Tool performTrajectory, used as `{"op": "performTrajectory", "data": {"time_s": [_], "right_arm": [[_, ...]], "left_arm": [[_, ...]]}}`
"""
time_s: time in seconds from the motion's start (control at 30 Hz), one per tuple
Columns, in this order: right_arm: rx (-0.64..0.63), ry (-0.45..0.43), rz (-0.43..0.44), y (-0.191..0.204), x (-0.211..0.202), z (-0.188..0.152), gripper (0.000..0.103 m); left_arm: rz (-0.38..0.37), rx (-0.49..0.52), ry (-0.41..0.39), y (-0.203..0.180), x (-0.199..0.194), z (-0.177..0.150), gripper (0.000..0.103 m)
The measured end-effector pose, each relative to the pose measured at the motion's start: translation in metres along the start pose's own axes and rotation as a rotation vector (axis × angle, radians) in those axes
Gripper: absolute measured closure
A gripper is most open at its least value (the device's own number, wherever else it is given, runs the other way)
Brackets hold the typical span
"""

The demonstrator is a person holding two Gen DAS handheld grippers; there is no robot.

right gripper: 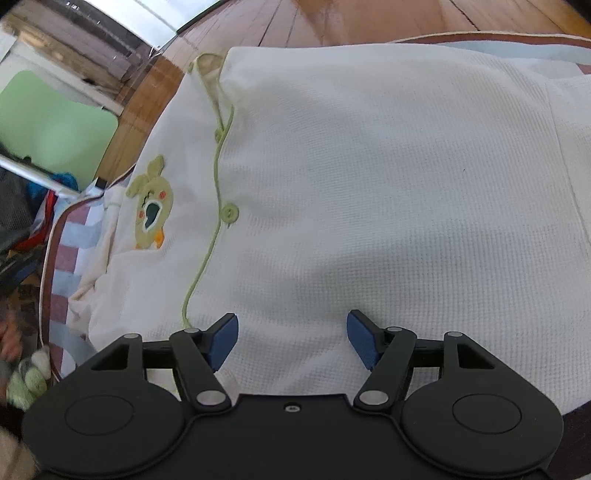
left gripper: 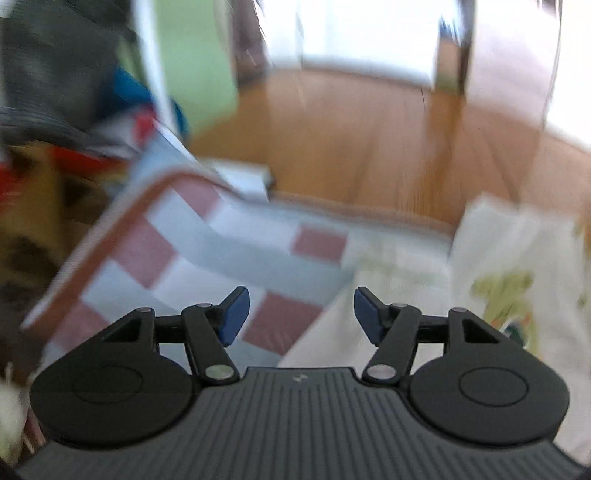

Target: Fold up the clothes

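Counting garments: one cream shirt (right gripper: pixel 369 184), waffle weave, lying flat on the checked blanket (right gripper: pixel 70 236)
Buttons: two green ones visible on the placket, plus a third loop up at the collar
Patch: one yellow-green cartoon patch (right gripper: pixel 150 205) on the chest, left of the placket in the right wrist view
Shirt axis: long axis runs along the placket, collar at the far upper left, hem toward the camera
Left gripper (left gripper: pixel 301 314): jaws spread, nothing between the pads, above the blanket edge with the shirt (left gripper: pixel 517 288) off to its right; view heavily blurred
Right gripper (right gripper: pixel 291 341): jaws spread over the shirt's lower front; whether the pads touch the cloth, cannot tell
Floor (right gripper: pixel 351 22): wood, beyond the blanket
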State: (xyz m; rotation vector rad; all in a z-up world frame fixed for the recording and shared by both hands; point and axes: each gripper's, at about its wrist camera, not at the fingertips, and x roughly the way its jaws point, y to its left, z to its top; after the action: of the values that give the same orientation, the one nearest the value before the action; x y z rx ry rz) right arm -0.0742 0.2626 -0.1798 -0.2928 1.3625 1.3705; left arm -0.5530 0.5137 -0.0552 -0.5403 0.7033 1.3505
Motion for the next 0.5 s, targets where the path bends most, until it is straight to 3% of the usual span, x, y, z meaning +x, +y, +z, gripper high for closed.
{"op": "performTrajectory", "data": {"time_s": [0.1, 0.17, 0.2, 0.27, 0.3, 0.37, 0.43, 0.5], "right_arm": [[-0.026, 0.004, -0.006, 0.003, 0.001, -0.001, 0.031], [-0.024, 0.004, 0.004, 0.005, 0.003, 0.000, 0.022], [-0.019, 0.005, 0.018, 0.005, 0.004, 0.001, 0.015], [-0.036, 0.011, 0.016, 0.010, 0.007, 0.001, 0.010], [-0.053, 0.014, 0.008, 0.014, 0.009, 0.000, 0.010], [-0.099, 0.014, -0.016, 0.019, 0.010, -0.003, 0.010], [-0.122, 0.010, -0.026, 0.021, 0.009, -0.005, 0.010], [-0.112, 0.006, -0.027, 0.020, 0.009, -0.004, 0.010]], "left_arm": [[-0.097, -0.015, 0.090, 0.001, 0.043, 0.011, 0.041], [-0.094, 0.060, 0.180, -0.015, 0.068, 0.010, 0.040], [-0.026, 0.162, 0.239, -0.033, 0.081, 0.007, 0.041], [0.076, 0.367, 0.223, -0.068, 0.094, -0.008, 0.041], [0.088, 0.415, 0.201, -0.079, 0.099, -0.013, 0.040], [0.102, 0.409, 0.180, -0.089, 0.107, -0.014, 0.039], [0.117, 0.370, 0.159, -0.091, 0.114, -0.009, 0.022], [0.084, 0.310, 0.167, -0.085, 0.121, -0.001, 0.022]]}}
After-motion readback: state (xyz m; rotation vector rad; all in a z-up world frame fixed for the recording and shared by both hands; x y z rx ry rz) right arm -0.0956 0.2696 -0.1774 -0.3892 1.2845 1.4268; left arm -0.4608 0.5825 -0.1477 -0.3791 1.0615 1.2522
